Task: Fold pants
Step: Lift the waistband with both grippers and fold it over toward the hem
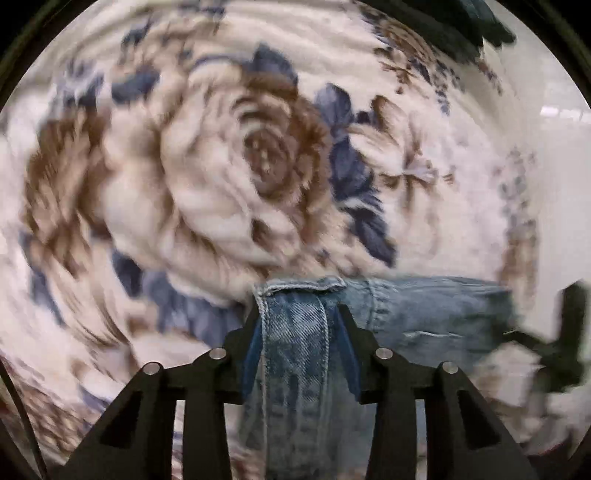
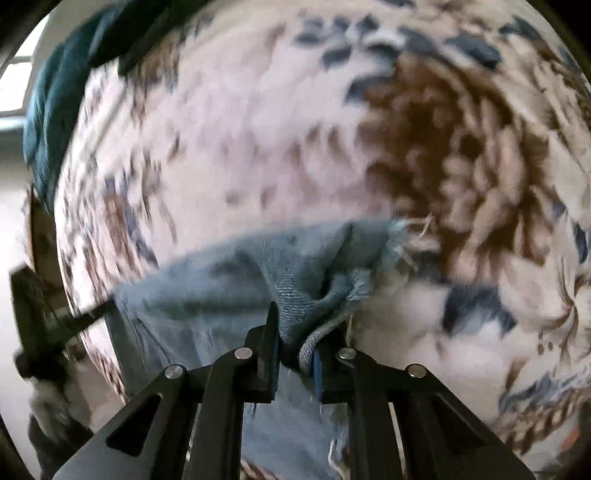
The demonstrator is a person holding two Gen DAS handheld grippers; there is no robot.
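Light blue denim pants hang stretched between both grippers above a floral blanket. My left gripper is shut on a seamed, stitched edge of the pants. My right gripper is shut on a bunched, frayed hem of the pants. The denim runs leftward from it toward the other gripper. In the left wrist view the right gripper shows at the right edge. Both views are motion-blurred.
A fleece blanket with big brown roses and blue leaves covers the surface below; it also fills the right wrist view. A dark teal cloth lies at the blanket's far edge, also seen in the left wrist view.
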